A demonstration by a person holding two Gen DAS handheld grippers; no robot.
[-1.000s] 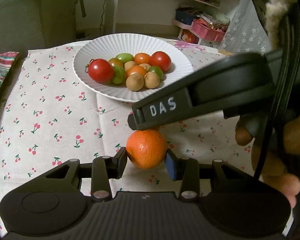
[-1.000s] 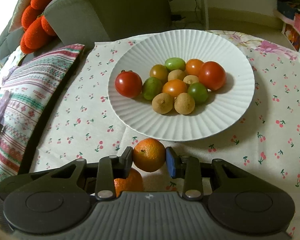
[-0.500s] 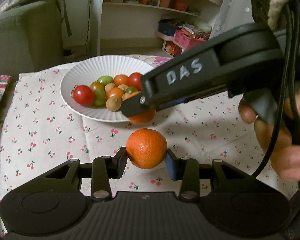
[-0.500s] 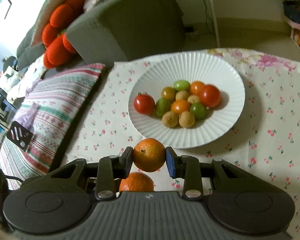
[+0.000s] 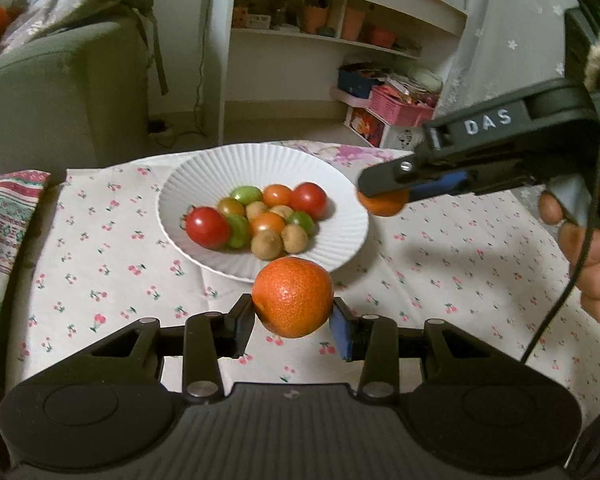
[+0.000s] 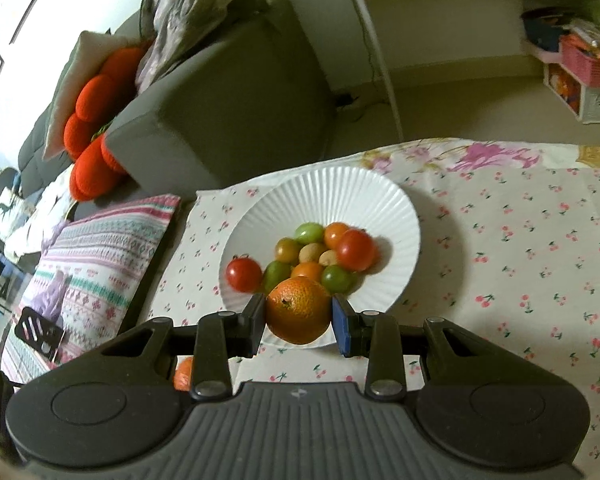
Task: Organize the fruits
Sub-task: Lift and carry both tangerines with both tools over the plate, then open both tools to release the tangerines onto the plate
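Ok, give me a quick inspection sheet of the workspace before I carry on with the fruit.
Surface: cherry-print tablecloth, flat.
Job's things: white plate holding small tomatoes and brown fruits; one orange and a second orange, both held.
Clutter: nothing seen on the cloth.
Grippers: left tool shut on an orange; right tool shut on the other.
Cables: black cable at the right hand.
Surroundings: grey sofa, shelf unit, striped cushion.

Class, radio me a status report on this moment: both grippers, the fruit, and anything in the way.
Left gripper shut on a round orange mandarin. Right gripper shut on a second mandarin. Both held above the cherry-print cloth, near the white ribbed plate of small tomatoes. Nothing in the way.
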